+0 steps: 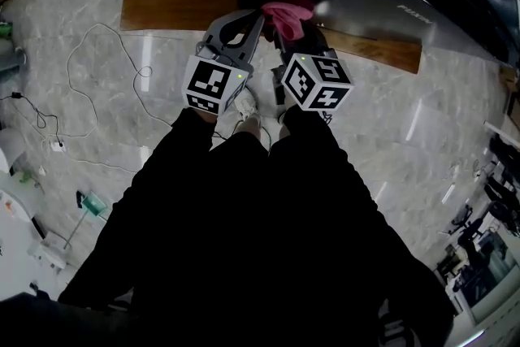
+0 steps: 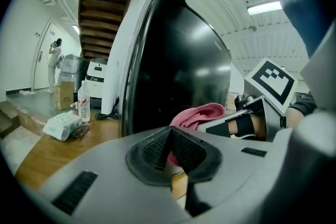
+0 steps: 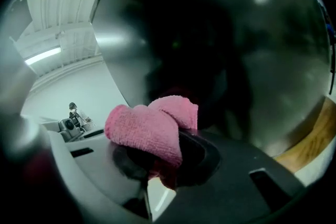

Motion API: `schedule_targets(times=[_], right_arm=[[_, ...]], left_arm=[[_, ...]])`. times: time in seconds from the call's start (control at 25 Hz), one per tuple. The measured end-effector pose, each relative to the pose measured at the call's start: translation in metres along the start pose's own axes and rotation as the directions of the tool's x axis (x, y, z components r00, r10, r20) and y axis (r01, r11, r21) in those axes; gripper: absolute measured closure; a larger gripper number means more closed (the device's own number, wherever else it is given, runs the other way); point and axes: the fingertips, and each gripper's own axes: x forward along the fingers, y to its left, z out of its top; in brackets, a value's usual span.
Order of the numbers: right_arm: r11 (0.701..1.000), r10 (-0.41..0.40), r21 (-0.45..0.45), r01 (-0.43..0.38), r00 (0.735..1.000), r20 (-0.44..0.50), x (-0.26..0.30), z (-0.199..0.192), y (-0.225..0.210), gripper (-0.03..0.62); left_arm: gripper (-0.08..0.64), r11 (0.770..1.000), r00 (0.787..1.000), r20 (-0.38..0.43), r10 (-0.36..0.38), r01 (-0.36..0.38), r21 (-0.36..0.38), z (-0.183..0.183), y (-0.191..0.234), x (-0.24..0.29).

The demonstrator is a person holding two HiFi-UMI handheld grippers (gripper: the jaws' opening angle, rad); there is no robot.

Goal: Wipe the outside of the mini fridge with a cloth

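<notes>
Right tongs hold cloth pointing at fridge.

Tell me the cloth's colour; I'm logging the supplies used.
Pink. The cloth shows best in the right gripper view.

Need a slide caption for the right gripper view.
Right gripper clamps a folded pink terry cloth facing the glossy black mini fridge.

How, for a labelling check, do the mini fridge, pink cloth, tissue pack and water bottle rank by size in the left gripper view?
mini fridge
pink cloth and tissue pack: too alike to rank
water bottle, smallest
</notes>
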Motion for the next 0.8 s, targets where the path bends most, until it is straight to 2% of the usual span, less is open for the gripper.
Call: schedule_targets(times=[0.24,0.48,0.68,0.8], right_arm=[[0.996,-0.037,0.082,0.045,0.994,-0.102,0.023,-0.046,-0.026,0.508],[0.986,-0.071,0.131,0.098,0.978,-0.198,0.048,-0.086,-0.047,0.506],[0.980,-0.093,0.146,0.134,0.962,-0.257,0.065,-0.109,-0.059,0.505],[0.985,-0.066,0.137,0.106,0.961,-0.269,0.063,-0.113,-0.056,0.505]], left_arm=[[0.557,0.997,0.995,-0.097,0.008,-0.015,-0.072,-0.053,0.011,0.017],[0.557,0.997,0.979,-0.202,0.012,-0.026,-0.067,-0.102,0.022,0.037],[0.557,0.996,0.963,-0.268,0.015,-0.039,-0.085,-0.131,0.022,0.040],[0.557,0.993,0.962,-0.273,0.024,-0.054,-0.101,-0.133,0.024,0.035]])
